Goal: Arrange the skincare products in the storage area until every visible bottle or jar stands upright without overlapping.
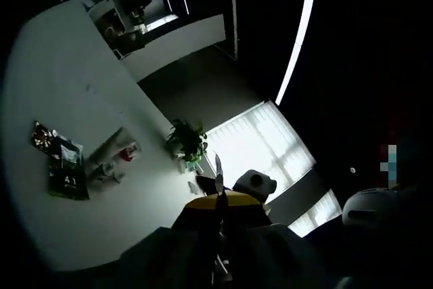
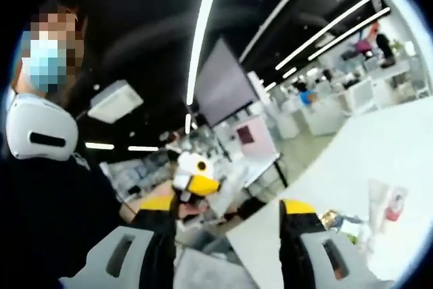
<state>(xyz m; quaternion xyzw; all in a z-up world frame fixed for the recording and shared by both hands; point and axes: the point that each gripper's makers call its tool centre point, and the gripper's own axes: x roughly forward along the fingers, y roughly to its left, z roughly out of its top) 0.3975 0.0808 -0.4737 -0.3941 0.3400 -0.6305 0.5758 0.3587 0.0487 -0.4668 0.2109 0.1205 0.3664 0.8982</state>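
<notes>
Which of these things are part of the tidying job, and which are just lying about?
For the job:
white storage rack
small bottles beside it
left gripper, shut
right gripper, open

Just lying about:
potted plant
snack packets
table

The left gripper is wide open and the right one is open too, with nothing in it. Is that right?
Not quite. In the left gripper view the left gripper has its jaws pressed together, so it is shut. The right gripper really is open and empty, as the right gripper view shows.

Open-plan office, rows of white desks (image 2: 325, 109), ceiling light strips (image 2: 203, 25), blinded window (image 1: 260, 143)
</notes>
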